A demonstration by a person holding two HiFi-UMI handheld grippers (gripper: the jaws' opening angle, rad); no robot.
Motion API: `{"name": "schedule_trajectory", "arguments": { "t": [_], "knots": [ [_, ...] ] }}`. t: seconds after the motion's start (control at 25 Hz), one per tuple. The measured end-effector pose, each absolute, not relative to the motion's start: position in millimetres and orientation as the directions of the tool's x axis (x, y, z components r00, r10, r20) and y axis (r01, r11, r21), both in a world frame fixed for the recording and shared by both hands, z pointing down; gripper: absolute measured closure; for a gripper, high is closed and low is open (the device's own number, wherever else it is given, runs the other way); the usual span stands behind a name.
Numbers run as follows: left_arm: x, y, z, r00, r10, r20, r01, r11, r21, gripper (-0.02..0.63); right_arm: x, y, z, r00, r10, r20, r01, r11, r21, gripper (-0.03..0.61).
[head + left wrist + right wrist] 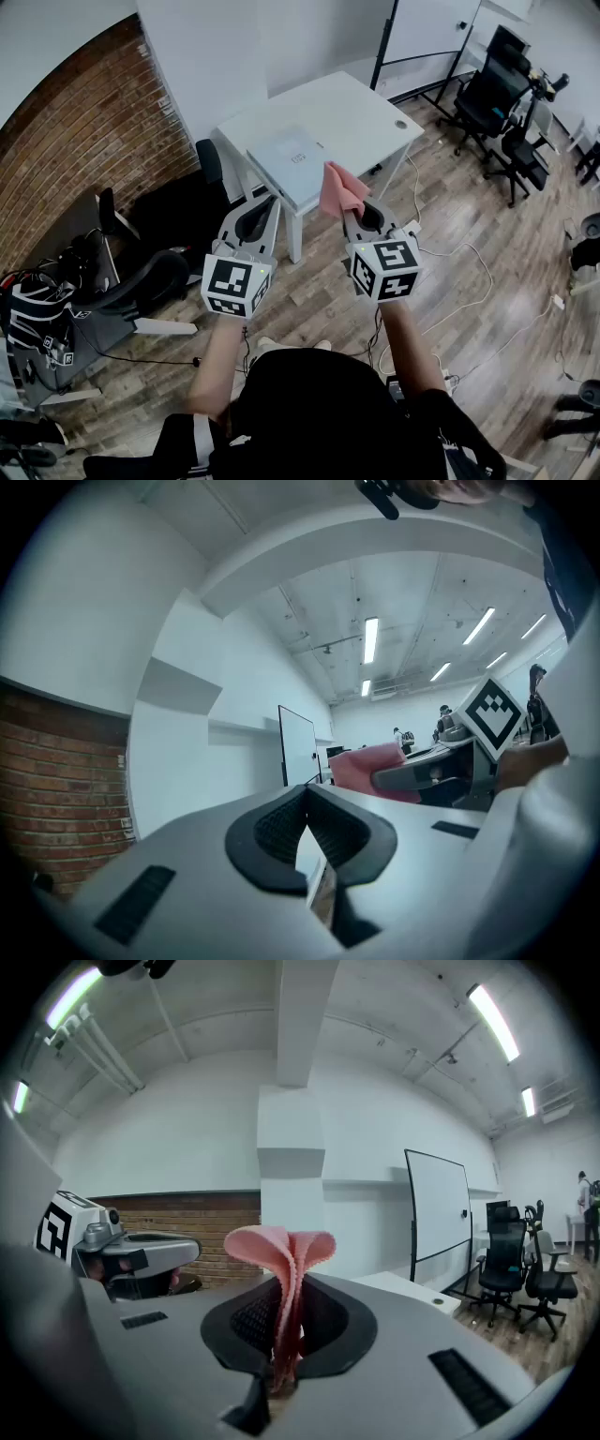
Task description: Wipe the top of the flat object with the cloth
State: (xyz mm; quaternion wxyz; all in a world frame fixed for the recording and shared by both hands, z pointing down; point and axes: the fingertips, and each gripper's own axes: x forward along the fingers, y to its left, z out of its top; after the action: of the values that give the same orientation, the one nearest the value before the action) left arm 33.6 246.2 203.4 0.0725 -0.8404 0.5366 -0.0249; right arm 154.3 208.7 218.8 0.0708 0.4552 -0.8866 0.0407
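A flat pale-blue object point(292, 161) lies on the near part of a white table point(356, 108). My right gripper point(354, 217) is shut on a pink cloth point(339, 190), which stands up from between the jaws point(286, 1251) like a folded flag. It hovers just in front of the table's near edge, right of the flat object. My left gripper point(251, 214) is held level beside it, its jaws closed with nothing between them point(307, 832). In the left gripper view the pink cloth point(361, 766) shows at the right.
A brick wall point(89, 141) runs at the left, with a black chair point(155, 281) and cluttered gear below it. Office chairs point(497, 89) stand at the far right beside a whiteboard stand point(422, 42). Cables point(469, 272) trail over the wooden floor.
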Motion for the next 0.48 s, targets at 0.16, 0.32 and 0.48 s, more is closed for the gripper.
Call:
{"name": "schedule_trajectory", "arguments": {
  "t": [0.16, 0.32, 0.48],
  "knots": [
    [37.3, 245.6, 204.8, 0.420, -0.907, -0.035, -0.900, -0.411, -0.144, 0.603, 156.8, 208.3, 219.7, -0.581, -0.798, 0.161, -0.809, 0.587, -0.011, 0.532],
    [40.7, 247.7, 207.4, 0.416, -0.909, -0.029, -0.902, -0.408, -0.142, 0.603, 159.4, 210.5, 221.4, -0.596, -0.788, 0.156, -0.801, 0.597, -0.042, 0.532],
    [46.9, 248.0, 212.7, 0.410, -0.912, -0.012, -0.903, -0.404, -0.146, 0.603, 167.8, 209.5, 224.4, -0.602, -0.783, 0.158, -0.797, 0.602, -0.054, 0.532]
  ]
}}
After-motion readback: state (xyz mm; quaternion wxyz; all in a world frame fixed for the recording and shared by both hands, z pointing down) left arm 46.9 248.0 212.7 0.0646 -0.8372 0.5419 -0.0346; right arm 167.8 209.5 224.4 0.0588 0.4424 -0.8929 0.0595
